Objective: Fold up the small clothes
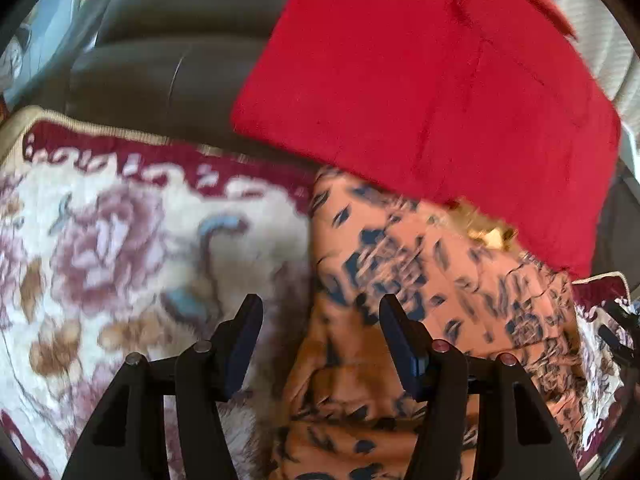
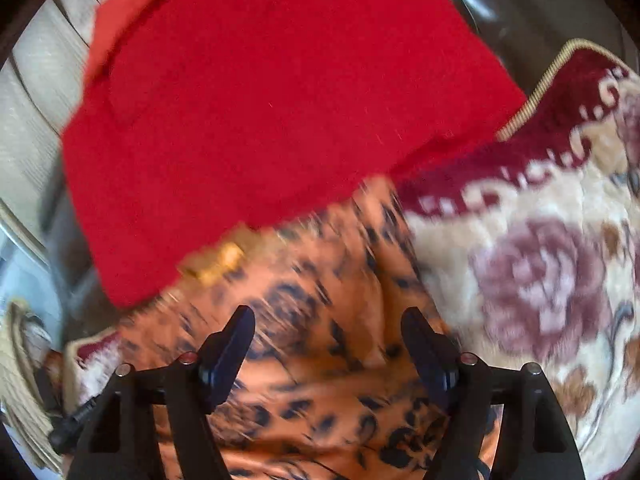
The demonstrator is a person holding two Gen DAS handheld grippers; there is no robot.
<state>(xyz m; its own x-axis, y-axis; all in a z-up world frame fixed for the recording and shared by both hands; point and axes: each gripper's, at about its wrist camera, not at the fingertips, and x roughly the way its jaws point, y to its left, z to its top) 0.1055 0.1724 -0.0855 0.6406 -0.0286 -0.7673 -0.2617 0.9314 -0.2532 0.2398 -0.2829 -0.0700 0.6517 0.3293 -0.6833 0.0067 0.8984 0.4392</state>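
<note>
An orange garment with dark leopard-like spots (image 1: 440, 280) lies on a floral blanket (image 1: 120, 240). It also shows in the right wrist view (image 2: 320, 300). A folded red garment (image 1: 432, 92) lies over its far end, also seen in the right wrist view (image 2: 260, 100). My left gripper (image 1: 320, 312) is open and empty, hovering over the orange garment's left edge. My right gripper (image 2: 328, 324) is open and empty above the orange garment. Both views are motion-blurred.
The cream and maroon floral blanket (image 2: 540, 280) covers a dark leather sofa (image 1: 172, 60). A small yellowish patch (image 2: 220, 260) shows at the red garment's near edge. Pale ribbed fabric (image 2: 32, 120) lies beyond the red garment.
</note>
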